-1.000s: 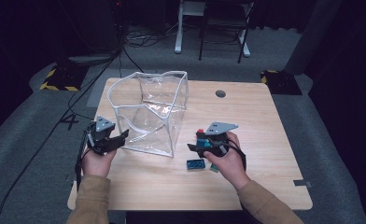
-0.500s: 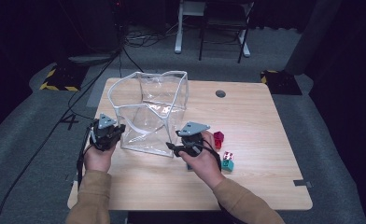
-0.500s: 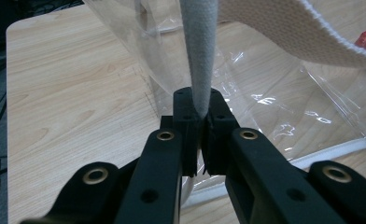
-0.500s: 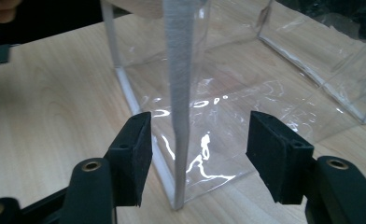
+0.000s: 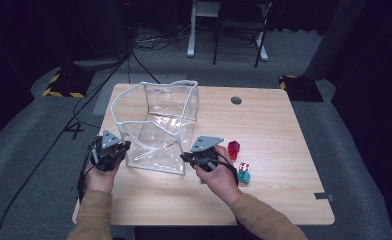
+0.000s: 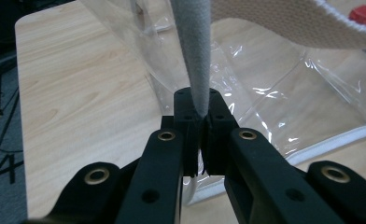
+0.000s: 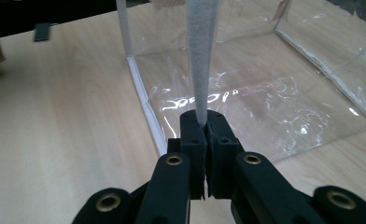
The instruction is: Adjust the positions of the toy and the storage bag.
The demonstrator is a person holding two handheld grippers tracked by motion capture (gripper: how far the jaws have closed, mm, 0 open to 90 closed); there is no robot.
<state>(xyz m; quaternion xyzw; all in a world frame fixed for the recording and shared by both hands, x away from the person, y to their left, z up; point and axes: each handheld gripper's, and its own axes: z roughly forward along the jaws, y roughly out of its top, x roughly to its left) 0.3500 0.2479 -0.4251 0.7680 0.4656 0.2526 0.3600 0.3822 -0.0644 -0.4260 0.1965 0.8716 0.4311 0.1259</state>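
A clear plastic bag (image 5: 159,127) with white trim stands open at the centre-left of a light wooden worktop (image 5: 284,130) in the high view, with a person's two hands entering from the bottom of the frame. The left gripper (image 5: 120,150) sits at the bag's lower left edge and the right gripper (image 5: 186,157) at its lower right corner, each against the white trim. Just right of the right hand, a red block (image 5: 233,148) and a teal block (image 5: 244,176) lie on the wood, with a small red-and-white block (image 5: 244,166) between them. A round hole (image 5: 236,100) marks the worktop's upper right area.

In the left gripper view, the black fingers (image 6: 186,121) are pressed together on a strip of white trim (image 6: 194,60) that rises from them to the top of the frame. The bag's clear wall (image 6: 265,84) spreads across the right half, its bottom seam resting on the wood.

In the right gripper view, the fingers (image 7: 193,135), having just been closing, pinch another strip of white trim (image 7: 200,56) that runs straight up the centre. Behind it lies the bag's transparent floor (image 7: 246,102), catching glare, with a white seam (image 7: 148,107) running down its left side.
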